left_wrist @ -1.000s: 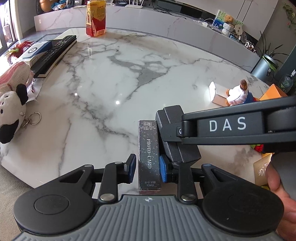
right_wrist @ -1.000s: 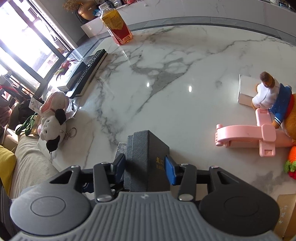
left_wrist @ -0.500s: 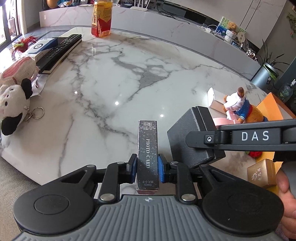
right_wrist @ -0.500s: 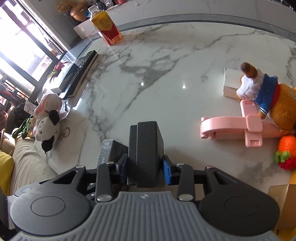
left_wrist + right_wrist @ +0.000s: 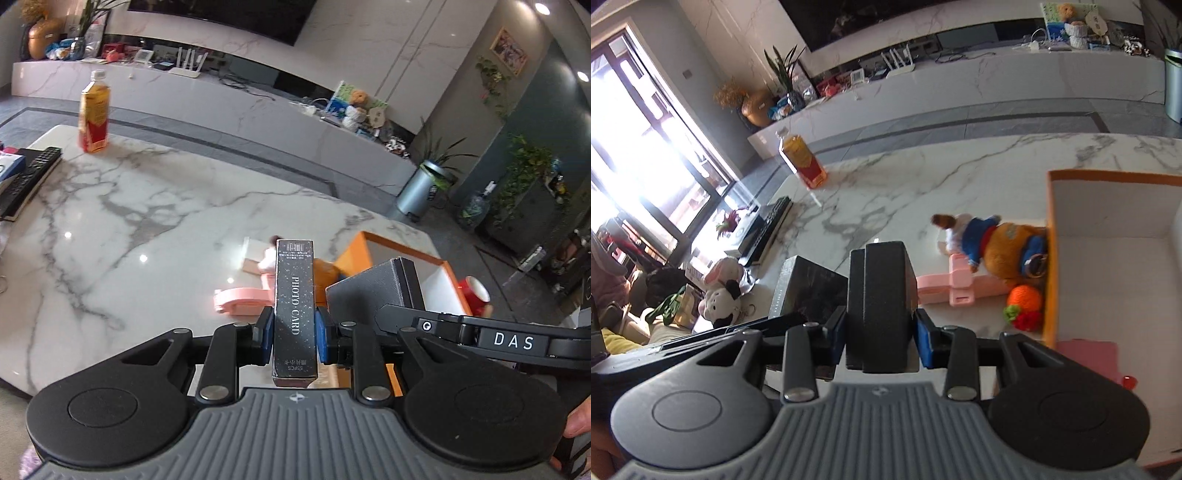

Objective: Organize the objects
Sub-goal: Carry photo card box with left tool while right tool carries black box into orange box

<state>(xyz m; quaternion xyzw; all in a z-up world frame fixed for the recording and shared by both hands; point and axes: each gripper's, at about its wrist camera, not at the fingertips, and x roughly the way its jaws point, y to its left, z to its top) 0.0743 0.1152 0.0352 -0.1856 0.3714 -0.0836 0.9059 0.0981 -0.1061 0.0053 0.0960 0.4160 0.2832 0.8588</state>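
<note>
Now the left gripper [image 5: 293, 334] has its fingers [image 5: 264, 332] clamped on the black photo card box [image 5: 295, 306], held above the marble worktop [image 5: 147, 221]. Just beside it, the right gripper [image 5: 881, 338] squeezes a dark grey case [image 5: 882, 299], near the orange box [image 5: 1108, 236].

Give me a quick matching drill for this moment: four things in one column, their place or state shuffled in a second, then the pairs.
Things:
1. photo card box
2. dark grey case
3. drink bottle
4. plush bear

Places or states:
A. standing on the marble table, far side
B. clamped in the right tongs
C. lying beside the orange box
D. clamped in the left tongs

Pairs: 1-D, 2-B, 3-A, 4-C
</note>
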